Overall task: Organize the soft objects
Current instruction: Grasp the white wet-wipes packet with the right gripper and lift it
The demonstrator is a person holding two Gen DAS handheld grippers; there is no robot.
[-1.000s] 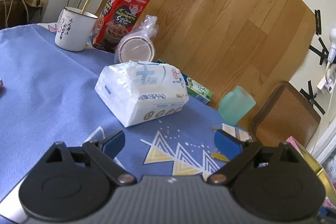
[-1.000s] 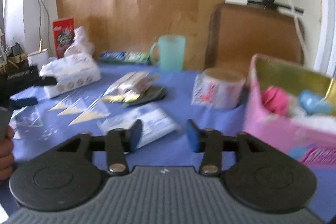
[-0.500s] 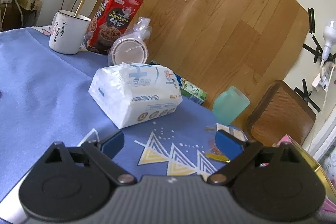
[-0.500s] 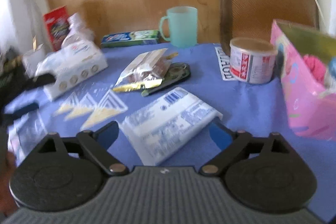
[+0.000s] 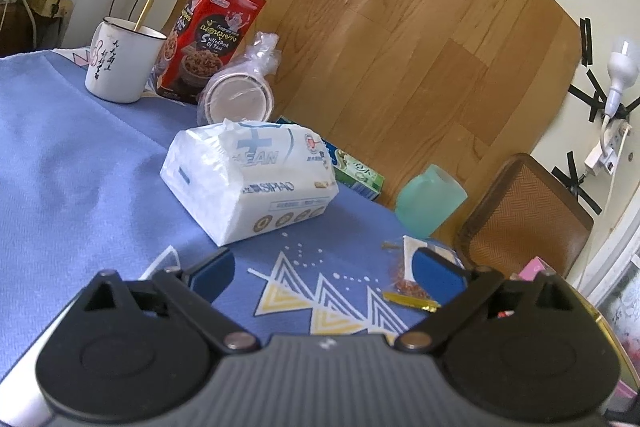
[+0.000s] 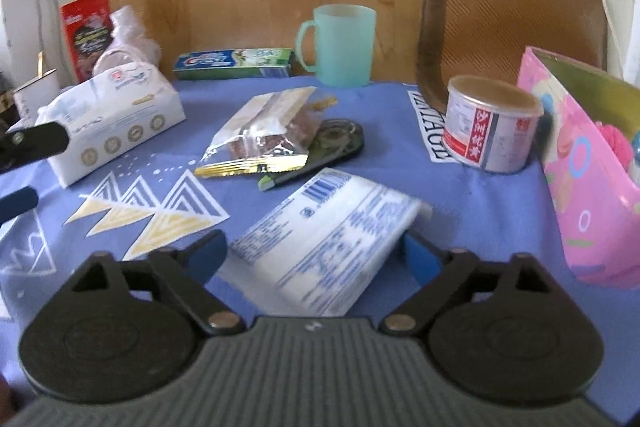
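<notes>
A white tissue pack (image 5: 248,179) lies on the blue tablecloth (image 5: 72,163), ahead of my open, empty left gripper (image 5: 324,273); it also shows in the right wrist view (image 6: 112,123). My right gripper (image 6: 316,255) is open, its jaws either side of a flat white soft packet with blue print (image 6: 328,239) lying on the cloth. A pink gift bag (image 6: 592,163) at the right holds a pink soft thing (image 6: 614,137).
A snack bag (image 6: 264,135), a dark flat object (image 6: 340,143), a tin (image 6: 490,123), a green cup (image 6: 344,45) and a toothpaste box (image 6: 236,63) lie beyond. A white mug (image 5: 122,65), a red box (image 5: 212,35) and a chair (image 5: 528,211) stand at the back.
My right gripper opened wide and moved forward and down over the flat white packet. My left gripper drifted slightly, staying open short of the tissue pack.
</notes>
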